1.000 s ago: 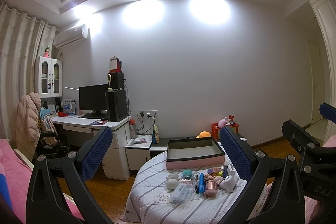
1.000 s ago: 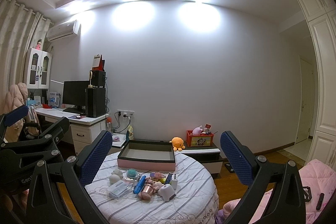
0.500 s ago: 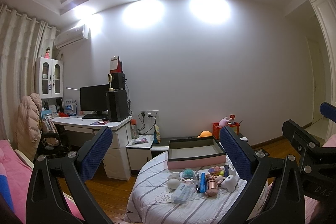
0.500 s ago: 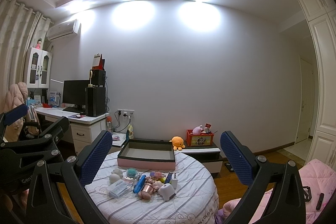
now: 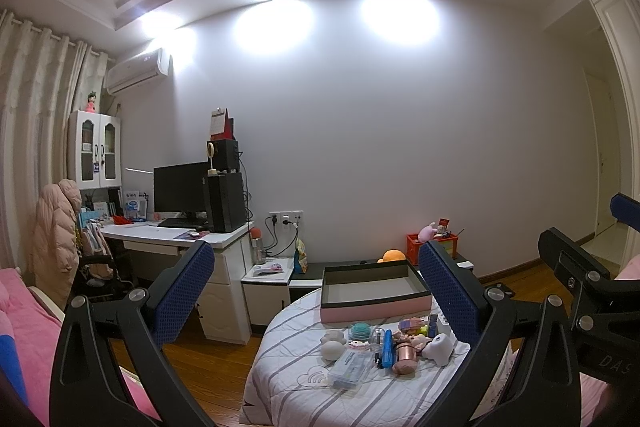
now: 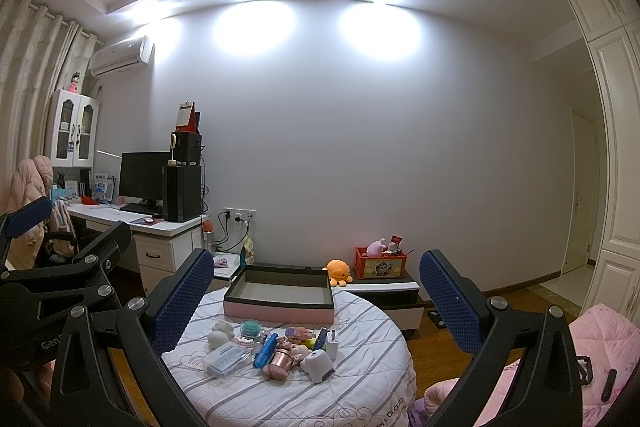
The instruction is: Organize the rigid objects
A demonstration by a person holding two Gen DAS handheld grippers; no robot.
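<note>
Hovering grippers, nothing gripped

Left gripper point(image 5: 316, 291) & right gripper point(image 6: 316, 297) both w/ jaws spread wide, empty. Small items point(image 6: 276, 347) cluster lower centre on round striped desk point(image 6: 360, 379); pink box point(image 6: 279, 297) sits just behind them, open.

I see the round counter point(image 6: 360, 399) ahead and below both tools, well apart from them. A tray point(image 6: 279, 301) sits on its far side. Before the tray lies a cluster of small items: a case point(image 6: 226, 362) at the left, a cup point(image 6: 277, 367) on its side in the middle, a charger point(image 6: 332, 341) to the right. Behind the counter, a crate point(image 6: 381, 262) rests on a low cabinet point(image 6: 400, 289); a desk point(image 6: 160, 227) stands to the left.
</note>
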